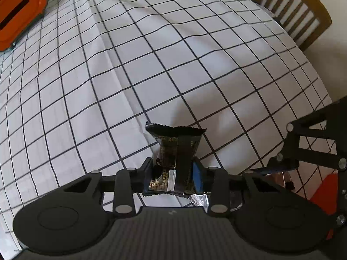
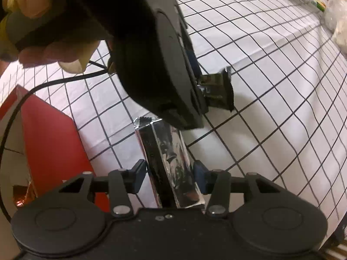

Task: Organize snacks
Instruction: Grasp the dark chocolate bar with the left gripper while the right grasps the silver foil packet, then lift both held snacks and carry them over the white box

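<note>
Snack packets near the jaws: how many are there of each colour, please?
Black packet with gold print: 1, between the left gripper's jaws.
Silver foil packet: 1, between the right gripper's jaws.
Copper-coloured packet: 1, partly hidden beside the red box.
Total: 3

Both grippers are black, with round flat discs and shiny silver screws. The left gripper (image 1: 175, 174) has blue pads (image 1: 197, 176). A thin black cable (image 2: 43, 86) runs from it.
</note>
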